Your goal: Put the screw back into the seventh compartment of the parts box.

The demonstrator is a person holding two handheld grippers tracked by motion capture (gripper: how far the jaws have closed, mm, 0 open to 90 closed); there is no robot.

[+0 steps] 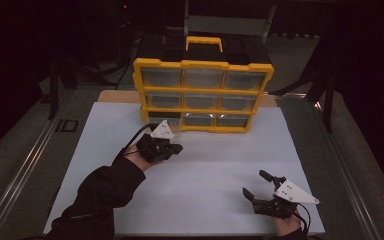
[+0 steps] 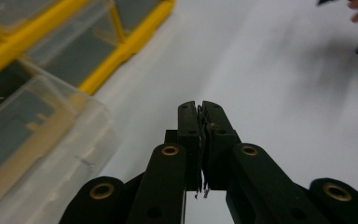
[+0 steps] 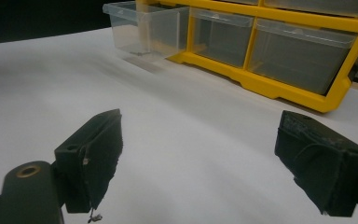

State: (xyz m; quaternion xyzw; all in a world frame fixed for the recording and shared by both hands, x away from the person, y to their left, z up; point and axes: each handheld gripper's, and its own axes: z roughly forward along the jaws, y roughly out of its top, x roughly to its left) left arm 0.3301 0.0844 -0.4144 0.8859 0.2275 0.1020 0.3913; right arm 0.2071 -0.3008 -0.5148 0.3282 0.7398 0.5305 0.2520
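Bottom-left drawer (image 3: 144, 30) is pulled out, nothing yet placed; left tongs (image 2: 201, 109) closed empty, right tongs (image 3: 200, 158) open.

A clear plastic drawer (image 3: 144, 30) is projecting, pulled out, from the bottom-left slot of the yellow organizer (image 1: 203, 95).

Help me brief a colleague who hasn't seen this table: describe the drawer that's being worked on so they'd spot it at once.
Find the yellow organizer standing at the far edge of the white mat. Its bottom row holds three clear drawers; take the leftmost drawer, nearest the left tongs. Unlike its neighbours, which sit flush in the frame, it is pulled out onto the mat.
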